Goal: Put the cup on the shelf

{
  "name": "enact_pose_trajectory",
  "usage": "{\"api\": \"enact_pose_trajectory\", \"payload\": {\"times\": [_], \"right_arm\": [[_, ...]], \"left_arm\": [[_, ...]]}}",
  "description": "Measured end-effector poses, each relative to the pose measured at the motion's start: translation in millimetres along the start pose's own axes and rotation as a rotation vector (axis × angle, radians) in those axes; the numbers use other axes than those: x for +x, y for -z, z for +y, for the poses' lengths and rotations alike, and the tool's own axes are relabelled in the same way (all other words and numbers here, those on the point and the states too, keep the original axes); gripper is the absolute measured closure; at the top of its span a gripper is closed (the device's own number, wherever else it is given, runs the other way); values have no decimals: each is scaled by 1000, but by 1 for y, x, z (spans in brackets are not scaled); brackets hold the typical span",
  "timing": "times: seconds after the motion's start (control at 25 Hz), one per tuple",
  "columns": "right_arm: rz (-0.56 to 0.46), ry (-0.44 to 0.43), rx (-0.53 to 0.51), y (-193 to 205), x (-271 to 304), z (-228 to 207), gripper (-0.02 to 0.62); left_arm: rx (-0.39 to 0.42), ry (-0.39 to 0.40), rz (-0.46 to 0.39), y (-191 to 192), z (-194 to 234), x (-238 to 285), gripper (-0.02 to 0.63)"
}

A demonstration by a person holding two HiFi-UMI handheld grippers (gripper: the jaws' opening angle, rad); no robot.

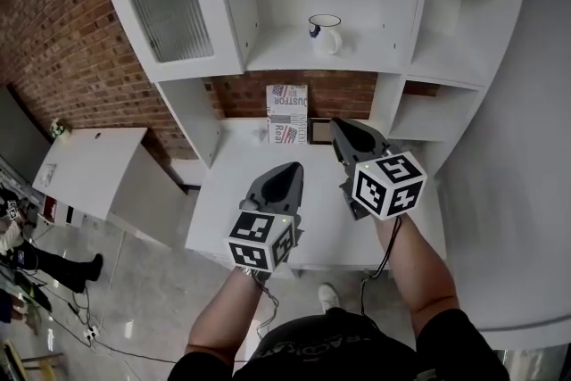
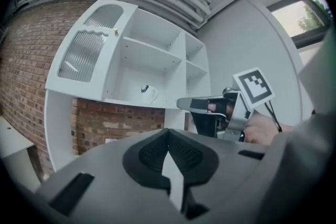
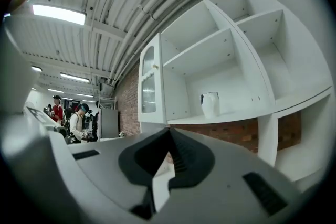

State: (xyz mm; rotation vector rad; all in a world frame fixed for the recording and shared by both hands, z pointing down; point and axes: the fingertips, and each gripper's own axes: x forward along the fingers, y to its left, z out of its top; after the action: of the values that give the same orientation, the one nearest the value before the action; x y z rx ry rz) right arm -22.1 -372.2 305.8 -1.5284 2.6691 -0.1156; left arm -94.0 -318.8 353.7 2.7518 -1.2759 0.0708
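A white cup (image 1: 326,33) with a dark rim stands upright on the middle shelf (image 1: 294,58) of the white shelf unit, alone in its compartment. It also shows small in the left gripper view, cup (image 2: 148,93), and in the right gripper view, cup (image 3: 210,104). My left gripper (image 1: 293,167) hovers over the white table, shut and empty, well below the cup. My right gripper (image 1: 340,126) is beside it to the right, a little nearer the shelf, its jaws shut with nothing between them. The left gripper view sees the right gripper (image 2: 184,104) from the side.
A printed box (image 1: 287,113) stands against the brick wall at the back of the white table (image 1: 241,210). A glass-fronted cabinet door (image 1: 169,9) is left of the cup's compartment. A low white cabinet (image 1: 89,161) stands to the left. People stand far off at the left (image 3: 79,122).
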Motion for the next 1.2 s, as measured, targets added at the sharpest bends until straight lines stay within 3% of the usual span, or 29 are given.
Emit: {"api": "enact_pose_trajectory", "payload": {"times": [0.2,0.64,1.2], "right_arm": [[10,-4,-50,16,-40,40,595],[66,-11,-28,49,-109,95,595],[70,-68,-26,51,-155,89,595]], "left_arm": [[-14,-8,11,14,-11,-41,603],[-49,-29,11,38,-42,-114,603],[-48,-93,-30,29,-86,-121,603]]}}
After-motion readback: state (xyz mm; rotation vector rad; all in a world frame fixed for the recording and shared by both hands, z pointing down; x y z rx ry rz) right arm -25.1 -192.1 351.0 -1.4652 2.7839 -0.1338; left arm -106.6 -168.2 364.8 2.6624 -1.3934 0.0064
